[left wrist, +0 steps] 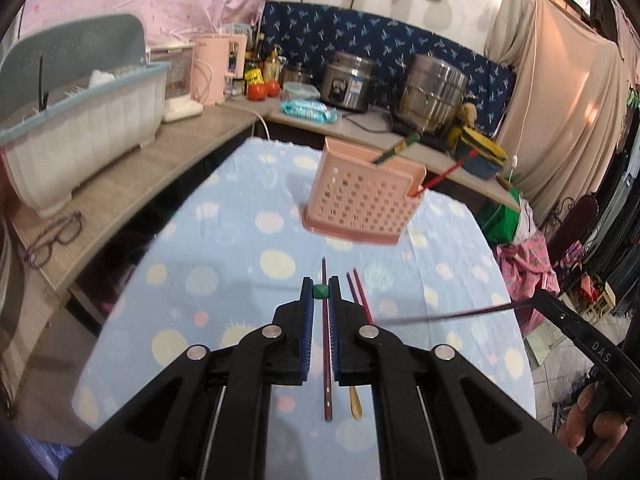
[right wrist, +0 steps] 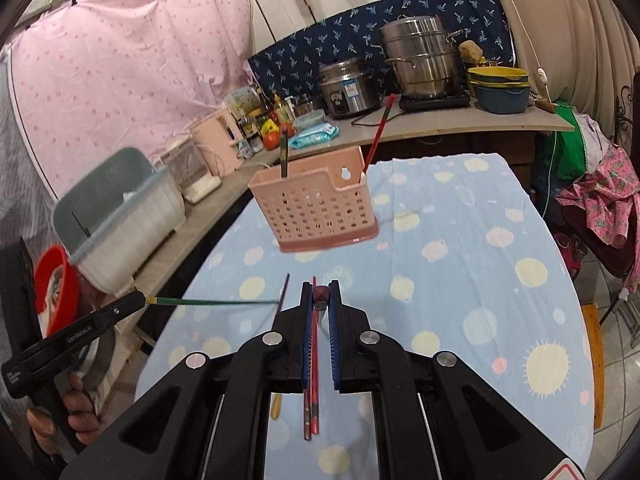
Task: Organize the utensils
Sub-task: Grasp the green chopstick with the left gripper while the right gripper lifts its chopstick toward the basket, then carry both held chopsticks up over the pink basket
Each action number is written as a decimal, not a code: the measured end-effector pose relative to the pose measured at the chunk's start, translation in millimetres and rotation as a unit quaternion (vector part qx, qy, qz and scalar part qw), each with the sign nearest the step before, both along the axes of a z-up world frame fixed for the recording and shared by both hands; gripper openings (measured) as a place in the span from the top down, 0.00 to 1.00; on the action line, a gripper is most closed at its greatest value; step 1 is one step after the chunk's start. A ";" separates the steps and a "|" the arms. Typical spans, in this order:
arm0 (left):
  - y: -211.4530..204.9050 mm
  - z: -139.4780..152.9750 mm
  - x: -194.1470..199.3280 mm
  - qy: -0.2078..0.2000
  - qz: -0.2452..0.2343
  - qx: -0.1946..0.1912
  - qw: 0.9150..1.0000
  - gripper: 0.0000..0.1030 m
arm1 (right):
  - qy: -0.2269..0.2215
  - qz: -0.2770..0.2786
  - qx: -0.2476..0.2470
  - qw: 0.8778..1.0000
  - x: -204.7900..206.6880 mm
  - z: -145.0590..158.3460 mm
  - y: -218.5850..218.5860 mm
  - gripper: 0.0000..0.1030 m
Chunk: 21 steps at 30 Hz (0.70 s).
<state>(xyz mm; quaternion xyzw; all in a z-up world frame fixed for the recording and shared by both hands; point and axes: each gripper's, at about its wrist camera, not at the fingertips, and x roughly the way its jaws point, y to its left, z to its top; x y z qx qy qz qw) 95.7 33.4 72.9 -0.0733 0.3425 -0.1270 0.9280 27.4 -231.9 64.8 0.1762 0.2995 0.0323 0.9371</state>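
Note:
A pink perforated utensil basket [left wrist: 360,204] [right wrist: 316,208] stands on the blue spotted tablecloth, with a green chopstick [right wrist: 284,152] and a red chopstick [right wrist: 378,136] upright in it. My left gripper [left wrist: 320,286] is shut on a green chopstick [right wrist: 212,302], whose square end [left wrist: 320,291] shows between the pads. My right gripper [right wrist: 321,288] is shut on a dark red chopstick [left wrist: 452,314]. Both are held above the table, short of the basket. Below them lie a maroon chopstick [left wrist: 326,360], two red chopsticks [right wrist: 312,380] and a gold spoon [left wrist: 355,402].
A grey-white dish rack [left wrist: 80,128] and glasses [left wrist: 52,240] sit on the counter to the left. Behind the table are a pink kettle [left wrist: 218,68], tomatoes [left wrist: 262,90], wipes [left wrist: 308,110], a rice cooker [left wrist: 348,80] and a steel steamer [right wrist: 424,60]. A red bowl [right wrist: 56,288] is at far left.

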 end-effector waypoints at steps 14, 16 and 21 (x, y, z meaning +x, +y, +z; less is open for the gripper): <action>-8.8 63.2 48.5 -0.065 0.009 0.001 0.998 0.93 | -0.076 -0.022 0.000 0.997 36.6 61.7 -29.5 0.93; -11.2 78.5 56.6 -0.080 0.008 -0.005 0.997 0.93 | -0.090 -0.025 0.003 0.996 46.7 74.3 -35.3 0.93; -19.3 118.3 75.8 -0.129 0.009 -0.011 0.992 0.93 | -0.132 -0.037 -0.002 0.991 75.3 107.7 -45.6 0.93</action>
